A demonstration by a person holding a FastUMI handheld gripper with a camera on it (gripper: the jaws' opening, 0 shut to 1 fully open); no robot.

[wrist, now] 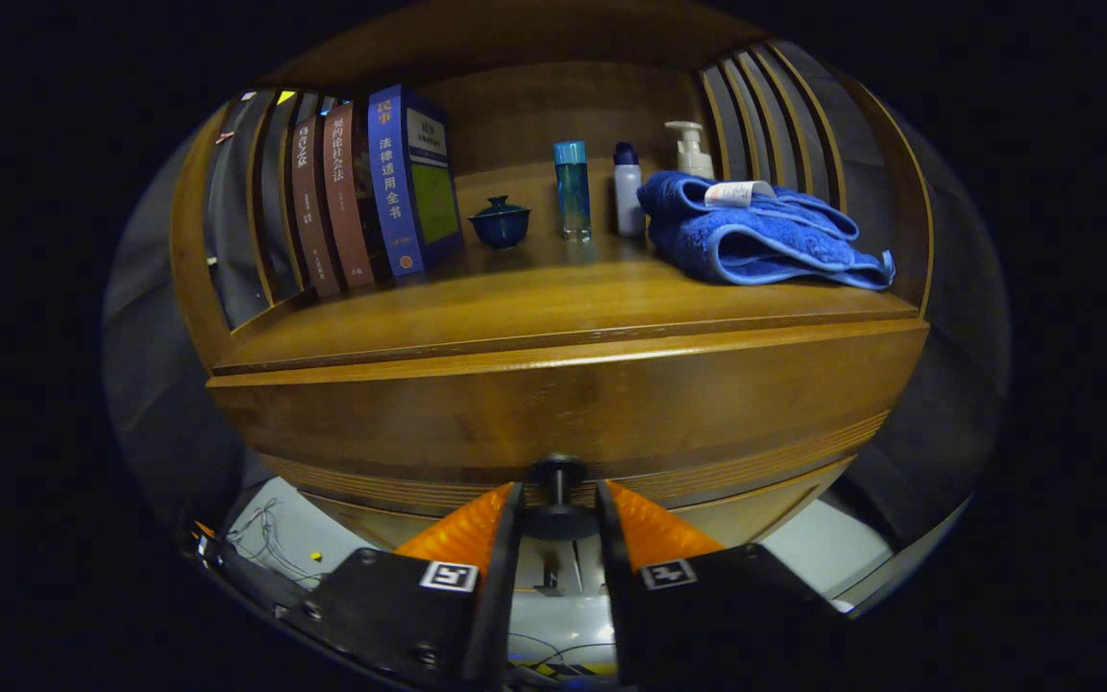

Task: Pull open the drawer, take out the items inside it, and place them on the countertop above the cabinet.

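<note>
Gripping the drawer knob
The fingers (558,505) appear closed on the knob (558,473) of the drawer (553,413); pull straight back, level, keeping both pads seated.

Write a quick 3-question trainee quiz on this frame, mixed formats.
1. True or false: the fingers flank the drawer knob.
2. What lies right of the pump bottle on the countertop? A) blue towel B) plate C) shoe
3. Fill in: the lidded bowl stands between the books and the ____ bottle.

Key: 1 true; 2 A; 3 teal.
</note>
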